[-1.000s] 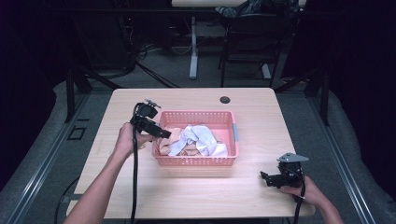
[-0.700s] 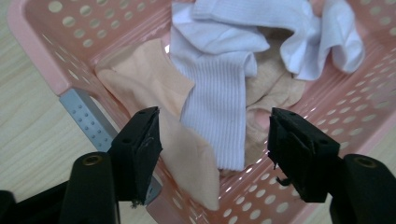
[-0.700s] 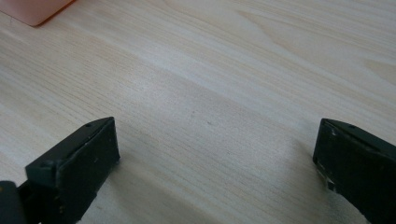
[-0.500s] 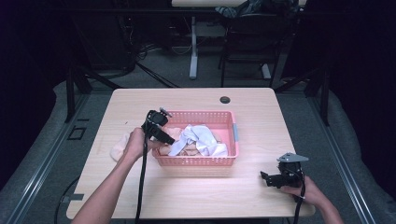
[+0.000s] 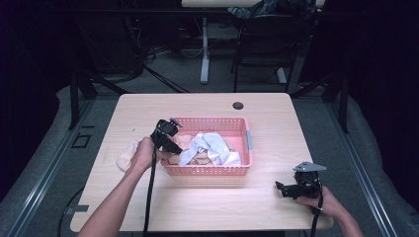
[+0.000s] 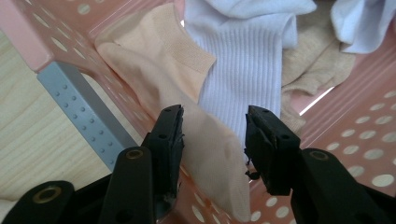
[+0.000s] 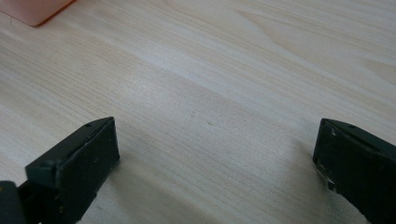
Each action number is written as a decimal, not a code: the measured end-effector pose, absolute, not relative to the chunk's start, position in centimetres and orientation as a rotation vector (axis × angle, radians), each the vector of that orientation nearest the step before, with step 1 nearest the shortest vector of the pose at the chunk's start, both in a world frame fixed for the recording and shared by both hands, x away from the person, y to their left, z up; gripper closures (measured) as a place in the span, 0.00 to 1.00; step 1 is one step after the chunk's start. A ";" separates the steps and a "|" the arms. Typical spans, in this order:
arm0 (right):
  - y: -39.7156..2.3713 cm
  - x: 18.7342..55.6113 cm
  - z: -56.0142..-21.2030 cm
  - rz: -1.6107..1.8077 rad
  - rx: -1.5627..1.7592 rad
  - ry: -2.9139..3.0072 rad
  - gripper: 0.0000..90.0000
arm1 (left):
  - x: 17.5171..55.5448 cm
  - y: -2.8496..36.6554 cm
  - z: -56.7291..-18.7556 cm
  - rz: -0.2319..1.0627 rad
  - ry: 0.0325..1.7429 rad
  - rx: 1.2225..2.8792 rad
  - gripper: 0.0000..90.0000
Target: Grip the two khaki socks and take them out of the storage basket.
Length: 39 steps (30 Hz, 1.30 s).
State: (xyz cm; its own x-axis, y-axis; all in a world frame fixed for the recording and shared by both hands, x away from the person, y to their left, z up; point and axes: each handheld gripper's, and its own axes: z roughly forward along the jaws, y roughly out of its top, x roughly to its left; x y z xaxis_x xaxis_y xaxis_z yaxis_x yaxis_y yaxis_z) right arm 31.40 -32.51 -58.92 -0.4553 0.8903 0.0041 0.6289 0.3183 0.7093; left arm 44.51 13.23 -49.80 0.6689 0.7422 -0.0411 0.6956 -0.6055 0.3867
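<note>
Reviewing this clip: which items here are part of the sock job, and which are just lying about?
In play: left claw, open around the peach sock; pink basket; white sock; beige sock; peach sock on the table.
Lying about: black disc; right claw, open over the table.

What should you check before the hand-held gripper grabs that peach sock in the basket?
1. Left hand-held gripper open: ok.
2. Peach sock between its jaws: ok, the jaws stand either side.
3. White sock out of the bite: cannot tell, it lies close to one jaw.
4. Basket rim out of the bite: ok, it sits beside the jaw.
5. Right hand-held gripper out of the way: ok, open over bare table.
</note>
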 end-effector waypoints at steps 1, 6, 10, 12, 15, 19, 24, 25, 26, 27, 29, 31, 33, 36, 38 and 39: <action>-32.5 31.4 -58.9 0.923 1.350 2.203 0.00 | 44.5 13.2 -49.9 0.170 1.131 2.517 0.65; -32.5 31.4 -58.9 0.923 1.350 2.203 0.00 | 44.6 12.8 -50.4 0.204 1.161 2.559 0.70; -32.5 31.4 -58.9 0.921 1.351 2.200 0.00 | 44.4 12.3 -50.6 0.204 1.150 2.578 0.61; -32.5 31.4 -58.9 0.919 1.349 2.201 0.00 | 44.4 12.2 -50.6 0.223 1.150 2.587 0.57; -32.5 31.4 -58.9 0.918 1.349 2.202 0.00 | 44.3 11.8 -50.6 0.273 1.150 2.610 0.58; -32.5 31.4 -58.9 0.919 1.349 2.202 0.00 | 44.3 11.7 -50.7 0.314 1.156 2.627 0.64; -32.5 31.4 -58.9 0.921 1.348 2.206 0.00 | 44.3 11.9 -50.7 0.332 1.188 2.627 0.78; -32.5 31.4 -58.9 0.920 1.349 2.202 0.00 | 44.3 12.1 -50.7 0.326 1.194 2.623 0.81; -32.5 31.4 -58.9 0.921 1.347 2.206 0.00 | 44.4 12.2 -50.7 0.324 1.196 2.624 0.85; -32.5 31.4 -58.9 0.919 1.349 2.201 0.00 | 44.3 12.3 -50.7 0.318 1.199 2.619 0.88; -32.5 31.4 -58.9 0.922 1.351 2.200 0.00 | 44.3 12.6 -50.6 0.305 1.201 2.604 0.94; -32.5 31.4 -58.9 0.923 1.351 2.200 0.00 | 44.3 12.9 -50.3 0.288 1.207 2.577 0.96; -32.5 31.4 -58.9 0.921 1.351 2.200 0.00 | 44.3 13.1 -50.0 0.291 1.204 2.550 0.96; -32.5 31.4 -58.9 0.919 1.349 2.202 0.00 | 44.2 13.3 -49.3 0.291 1.197 2.515 0.96; -32.5 31.4 -58.9 0.919 1.349 2.202 0.00 | 44.1 13.3 -48.8 0.315 1.179 2.505 0.96; -32.5 31.4 -58.9 0.920 1.350 2.202 0.00 | 44.0 13.3 -48.5 0.310 1.175 2.494 0.96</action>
